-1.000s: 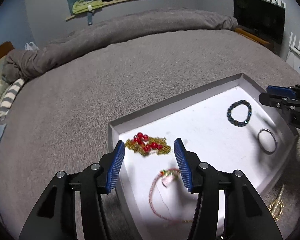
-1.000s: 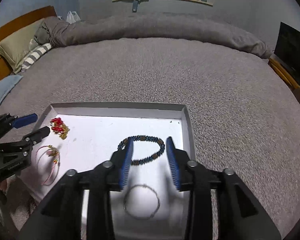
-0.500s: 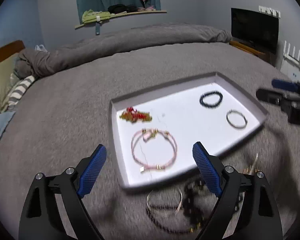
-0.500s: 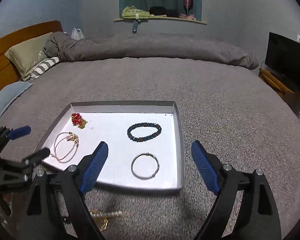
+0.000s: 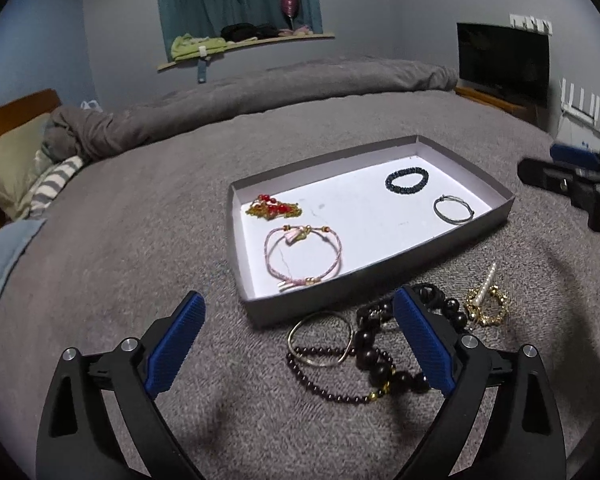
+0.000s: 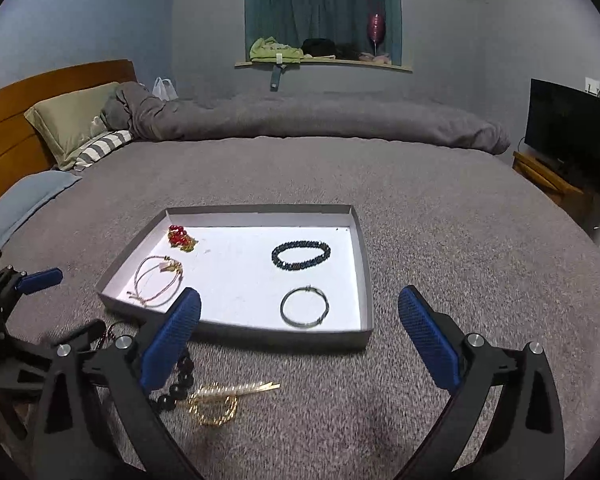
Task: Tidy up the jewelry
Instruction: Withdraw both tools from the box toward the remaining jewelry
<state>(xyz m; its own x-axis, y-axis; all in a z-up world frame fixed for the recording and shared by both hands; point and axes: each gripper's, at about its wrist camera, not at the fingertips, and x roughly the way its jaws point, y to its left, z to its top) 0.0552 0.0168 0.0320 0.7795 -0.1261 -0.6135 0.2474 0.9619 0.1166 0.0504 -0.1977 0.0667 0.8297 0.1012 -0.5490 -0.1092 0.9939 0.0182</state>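
Note:
A grey tray point(image 5: 380, 276) point(image 6: 260, 331) lies on the bed. It holds a red and gold piece point(image 5: 274, 209) point(image 6: 182, 237), a pink cord bracelet point(image 5: 302, 258) point(image 6: 158, 280), a dark bead bracelet point(image 5: 406, 180) point(image 6: 301, 255) and a thin silver bangle point(image 5: 453, 209) point(image 6: 304, 307). On the bedcover in front of the tray lie a metal bangle point(image 5: 320, 338), dark bead strands point(image 5: 374, 364) point(image 6: 178, 380) and a gold chain piece point(image 5: 486, 306) point(image 6: 216, 402). My left gripper point(image 5: 298, 344) is open and empty above these loose pieces. My right gripper point(image 6: 300, 336) is open and empty over the tray's near edge.
The grey bedcover point(image 6: 440, 240) stretches all round the tray. A rolled duvet point(image 6: 300, 120) and pillows point(image 6: 72, 120) lie at the far side. A TV point(image 6: 570, 132) stands at the right. A wooden headboard point(image 6: 12, 120) is at the left.
Both grippers have pulled back from the tray and opened wide. The pink bracelet and the silver bangle now lie free in the tray. The loose pieces in front of the tray came into view.

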